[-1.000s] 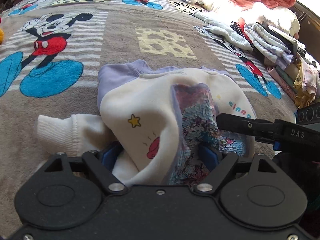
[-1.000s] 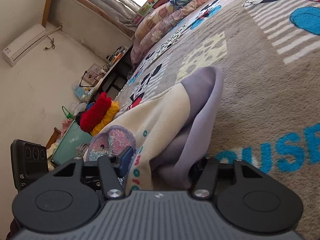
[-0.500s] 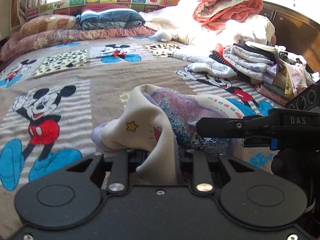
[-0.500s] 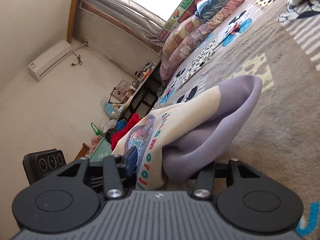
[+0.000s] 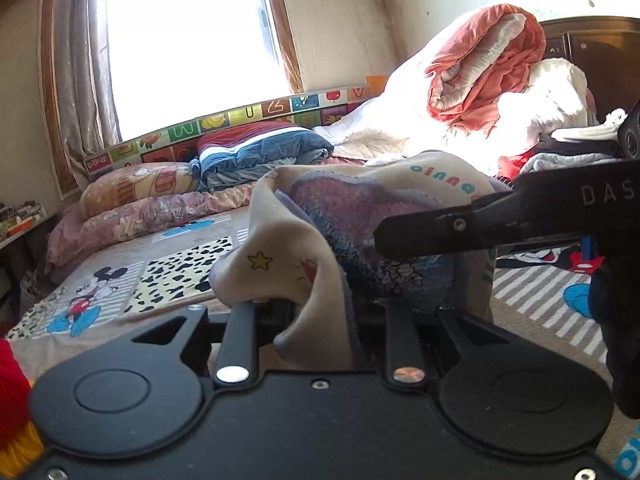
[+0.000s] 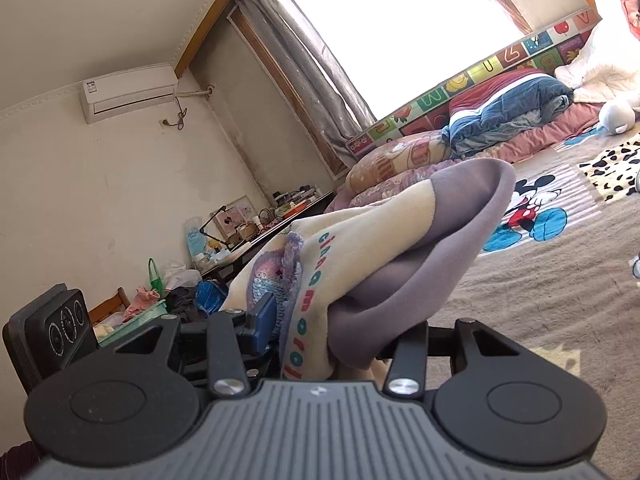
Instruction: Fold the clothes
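A cream child's sweatshirt (image 5: 296,240) with lilac trim and a sequin patch hangs bunched in the air above the bed. My left gripper (image 5: 320,312) is shut on its near edge, with cloth draped over the jaws. My right gripper (image 6: 332,336) is shut on the other side of the same sweatshirt (image 6: 384,236), cream and lilac folds bulging out past its fingers. The right gripper's black body also shows in the left wrist view (image 5: 500,216), reaching in from the right over the sequin patch. The fingertips of both grippers are hidden by cloth.
The Mickey Mouse blanket (image 5: 160,268) covers the bed below. Pillows and a folded blue quilt (image 5: 260,156) lie by the window. An orange and white duvet heap (image 5: 492,64) and a pile of clothes (image 5: 568,148) sit at the right. A cluttered desk (image 6: 256,224) stands left of the bed.
Both grippers have lifted the sweatshirt off the blanket and tilted up. The views now take in the window and walls instead of the bed surface. The hanging sleeve is out of sight.
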The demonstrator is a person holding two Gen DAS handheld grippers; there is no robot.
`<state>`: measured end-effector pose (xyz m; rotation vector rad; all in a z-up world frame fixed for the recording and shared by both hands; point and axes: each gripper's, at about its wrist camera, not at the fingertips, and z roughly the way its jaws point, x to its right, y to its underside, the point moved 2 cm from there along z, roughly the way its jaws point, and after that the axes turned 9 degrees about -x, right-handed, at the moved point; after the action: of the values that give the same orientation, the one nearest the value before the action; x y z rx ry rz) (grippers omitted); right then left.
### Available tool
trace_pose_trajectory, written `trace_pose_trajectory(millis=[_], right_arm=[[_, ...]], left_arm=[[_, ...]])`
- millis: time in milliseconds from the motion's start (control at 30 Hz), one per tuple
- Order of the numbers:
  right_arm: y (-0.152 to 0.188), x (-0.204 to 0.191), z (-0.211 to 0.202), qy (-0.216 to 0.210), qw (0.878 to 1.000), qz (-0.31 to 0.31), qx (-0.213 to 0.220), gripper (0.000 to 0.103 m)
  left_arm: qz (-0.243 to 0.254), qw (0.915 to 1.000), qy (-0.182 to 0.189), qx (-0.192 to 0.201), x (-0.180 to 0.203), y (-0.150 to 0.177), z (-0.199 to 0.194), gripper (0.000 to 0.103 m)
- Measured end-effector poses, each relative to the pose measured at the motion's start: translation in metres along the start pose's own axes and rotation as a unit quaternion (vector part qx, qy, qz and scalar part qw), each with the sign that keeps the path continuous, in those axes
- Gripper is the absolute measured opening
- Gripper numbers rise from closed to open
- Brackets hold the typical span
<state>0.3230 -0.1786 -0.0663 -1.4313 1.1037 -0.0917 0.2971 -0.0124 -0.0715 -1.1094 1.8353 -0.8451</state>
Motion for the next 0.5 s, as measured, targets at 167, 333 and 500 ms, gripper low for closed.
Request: trace_pose_trajectory(millis=[167, 333, 500], right_arm=[[0.008, 0.033, 0.032, 0.041, 0.999, 0.016, -0.017, 0.042], [0.031, 0.056, 0.052, 0.077, 0.995, 0.032, -0.055, 0.043], [0.062, 0.051, 0.046, 0.1, 0.99, 0.002, -0.098, 0.041]], left_arm=[[0.002, 0.9996, 0.003, -0.027, 0.001, 0.019, 0.042, 0.023], [-0.012, 0.9938, 0.05, -0.098, 0.005, 0.043, 0.065, 0.024], [-0.048, 0.988, 0.094, -0.113, 0.004, 0.052, 0.041, 0.047]])
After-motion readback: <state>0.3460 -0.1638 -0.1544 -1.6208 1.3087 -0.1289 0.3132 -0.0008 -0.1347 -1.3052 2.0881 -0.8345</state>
